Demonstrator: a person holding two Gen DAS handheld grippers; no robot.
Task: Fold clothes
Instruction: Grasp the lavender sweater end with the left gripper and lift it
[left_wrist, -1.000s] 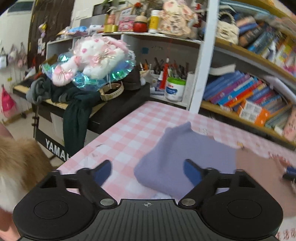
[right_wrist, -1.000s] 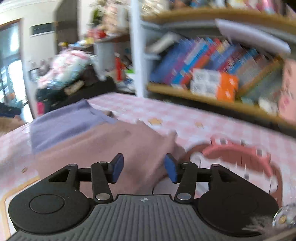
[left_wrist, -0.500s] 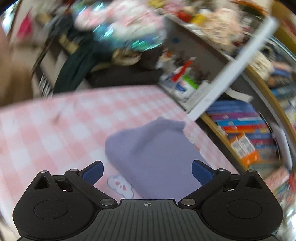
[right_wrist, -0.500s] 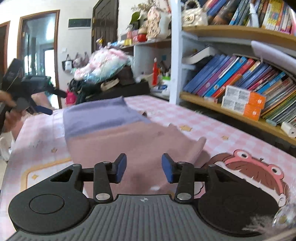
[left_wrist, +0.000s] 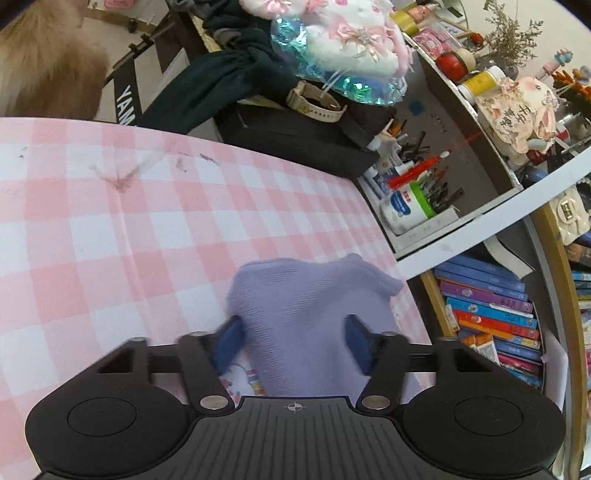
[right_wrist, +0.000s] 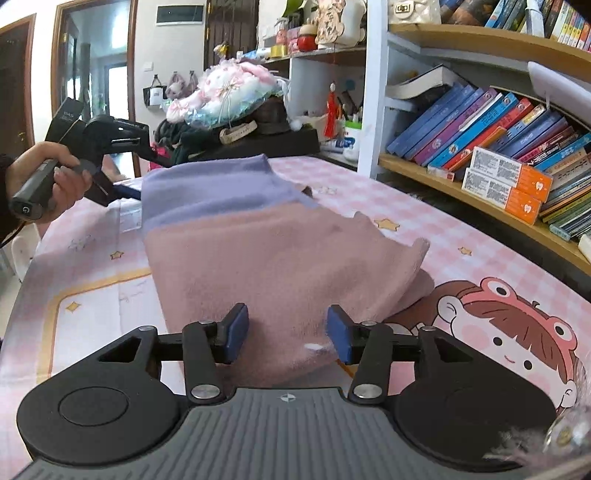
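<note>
A folded garment, purple at one end and dusty pink at the other, lies on the pink checked tablecloth. My left gripper is open, its blue pads on either side of the purple end. It also shows in the right wrist view, held by a hand at the purple end. My right gripper is open with its pads on either side of the pink end, just above the cloth.
A bookshelf full of books runs along the table's far side. A keyboard with dark clothes and a plush bouquet stands past the table's end. A tub of pens sits in a shelf nook. A cartoon print marks the tablecloth.
My left gripper has swung down over the purple end and its jaws have narrowed. My right gripper has opened wider and come closer over the pink end.
</note>
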